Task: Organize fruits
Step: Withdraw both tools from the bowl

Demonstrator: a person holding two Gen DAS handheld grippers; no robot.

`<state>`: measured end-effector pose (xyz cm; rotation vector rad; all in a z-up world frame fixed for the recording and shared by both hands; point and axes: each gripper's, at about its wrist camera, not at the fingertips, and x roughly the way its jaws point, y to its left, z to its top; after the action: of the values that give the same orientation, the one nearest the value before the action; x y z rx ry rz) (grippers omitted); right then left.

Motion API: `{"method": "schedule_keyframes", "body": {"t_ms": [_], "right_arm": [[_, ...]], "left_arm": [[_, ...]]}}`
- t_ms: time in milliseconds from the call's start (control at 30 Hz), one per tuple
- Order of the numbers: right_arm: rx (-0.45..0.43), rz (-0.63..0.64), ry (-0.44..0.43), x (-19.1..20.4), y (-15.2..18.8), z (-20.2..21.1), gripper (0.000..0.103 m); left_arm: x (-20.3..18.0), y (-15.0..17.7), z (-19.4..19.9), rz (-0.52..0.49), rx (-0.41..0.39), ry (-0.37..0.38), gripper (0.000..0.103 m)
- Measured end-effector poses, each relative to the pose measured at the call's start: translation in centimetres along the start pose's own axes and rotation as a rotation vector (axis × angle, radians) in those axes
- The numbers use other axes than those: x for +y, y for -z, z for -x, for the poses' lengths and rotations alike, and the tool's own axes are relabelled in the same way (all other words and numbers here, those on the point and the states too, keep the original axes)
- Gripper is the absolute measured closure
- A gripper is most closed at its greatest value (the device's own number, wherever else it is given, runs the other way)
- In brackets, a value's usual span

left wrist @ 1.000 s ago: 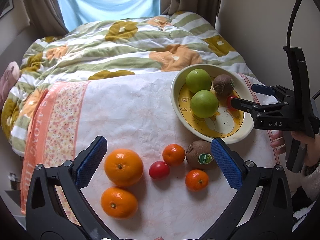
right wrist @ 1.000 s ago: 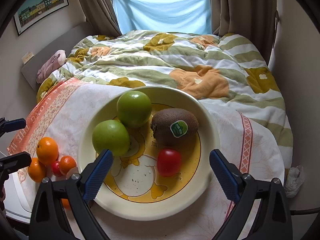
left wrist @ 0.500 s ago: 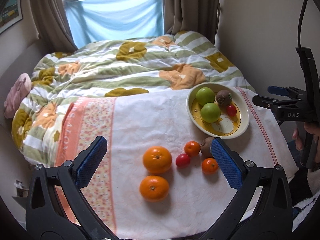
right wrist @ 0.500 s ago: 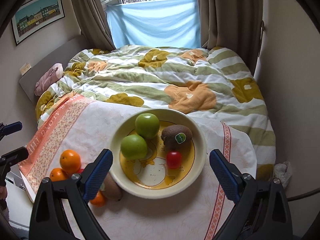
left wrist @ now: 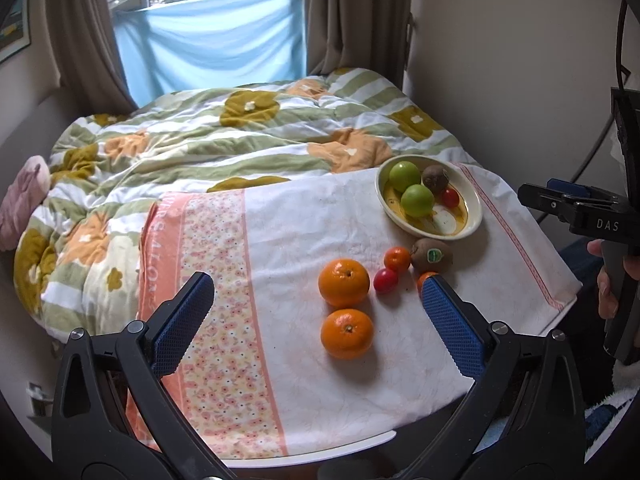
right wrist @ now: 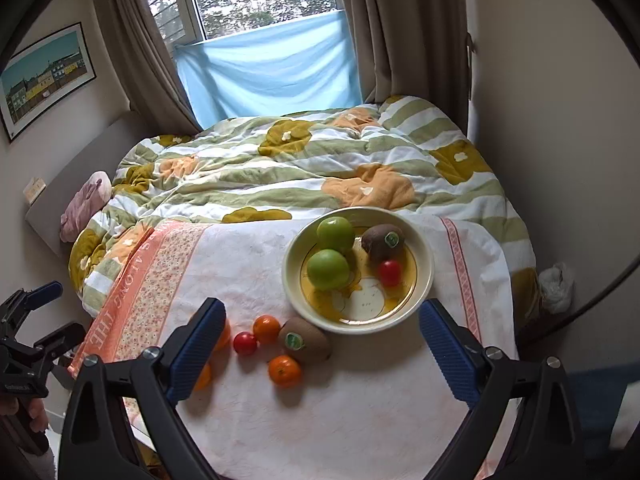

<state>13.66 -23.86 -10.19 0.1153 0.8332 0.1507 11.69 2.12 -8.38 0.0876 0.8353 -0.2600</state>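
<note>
A cream and yellow bowl [left wrist: 472, 227] [right wrist: 424, 288] on the cloth-covered table holds two green apples [right wrist: 328, 269], a kiwi [right wrist: 383, 241] and a cherry tomato [right wrist: 390, 273]. Loose on the cloth lie two big oranges [left wrist: 343, 282], two small mandarins [right wrist: 284, 370], a cherry tomato [right wrist: 245, 343] and a stickered kiwi [right wrist: 304, 339]. My left gripper [left wrist: 316, 324] is open and empty, held back above the table's near edge. My right gripper [right wrist: 320, 354] is open and empty, back from the bowl; it also shows at the right edge of the left wrist view [left wrist: 552, 198].
The table's white cloth has a pink floral band [left wrist: 216, 280] on the left. Behind it lies a bed with a green and orange flowered duvet [right wrist: 304, 168]. A wall stands close on the right, a window with curtains at the back.
Both grippers have pulled back and up from the table, so the fruit and bowl look smaller and farther. Both stay open and empty. No fruit has moved.
</note>
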Motion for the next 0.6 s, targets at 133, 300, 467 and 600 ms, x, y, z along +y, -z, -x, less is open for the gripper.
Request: {"method": "schedule_keyframes", "body": {"t_ms": [133, 300, 467, 600], "right_arm": [[-0.003, -0.031, 0.020, 1.8, 1.9, 0.3, 0.006], [0.002, -0.072, 0.053, 3.8, 4.3, -0.1, 0.006], [0.019, -0.087, 0.081, 5.1, 6.5, -0.9, 0.006], [0.041, -0.083, 0.098, 5.5, 7.9, -2.1, 0.006]], "left_arm": [[0.8, 1.2, -0.6, -0.035, 0.018, 0.045, 0.000], [1.7, 2.7, -1.7, -0.071, 0.041, 0.106, 0.000], [1.6, 4.1, -3.7, -0.119, 0.078, 0.148, 0.000], [0.7, 4.9, -5.8, -0.171, 0.109, 0.162, 0.000]]}}
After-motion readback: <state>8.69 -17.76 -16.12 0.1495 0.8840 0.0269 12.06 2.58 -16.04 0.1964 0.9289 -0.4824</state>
